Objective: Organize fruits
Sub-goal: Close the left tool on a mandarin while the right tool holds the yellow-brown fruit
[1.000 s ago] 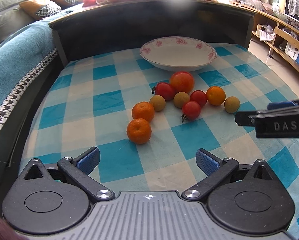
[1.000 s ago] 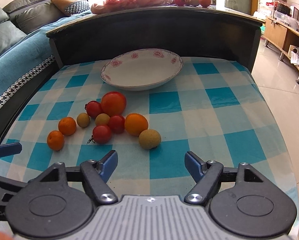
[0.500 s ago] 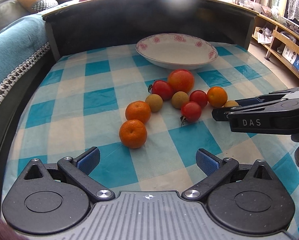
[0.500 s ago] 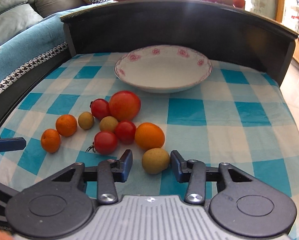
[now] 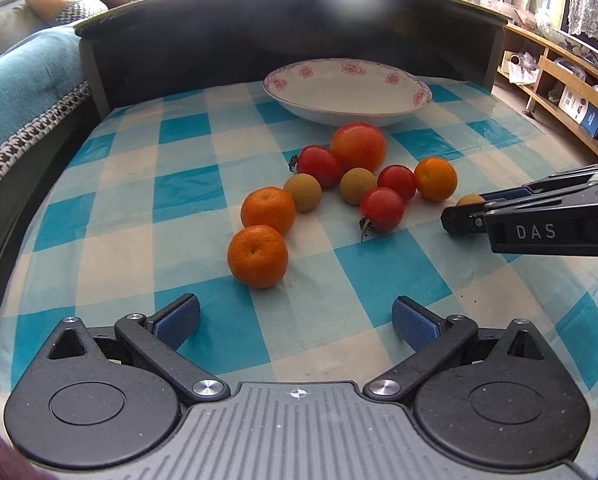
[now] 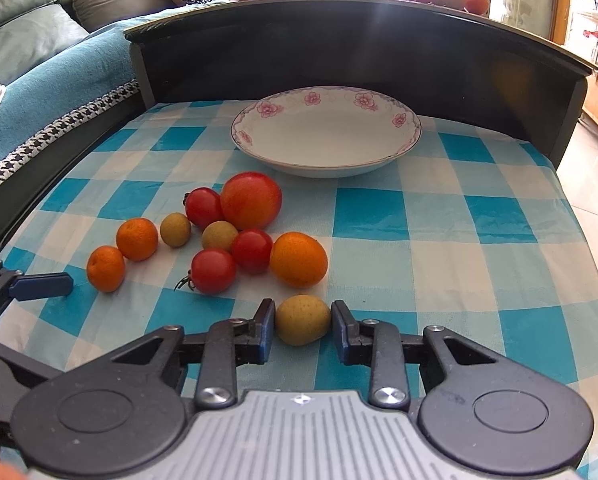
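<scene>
Tan longan point(image 6: 303, 319) on checked worktop point(image 6: 439, 256), nearest of the fruit cluster, sits clenched between right tool point(image 6: 303, 326) pads; left tool point(image 5: 295, 320) hangs released near an orange point(image 5: 258, 256); next: lift, carry far to floral bowl point(image 6: 399, 120).

The left gripper point(image 5: 295, 316) hangs wide apart before two mandarins point(image 5: 258, 256), the right gripper point(image 5: 465, 216) flanking a longan point(image 5: 470, 200).
</scene>
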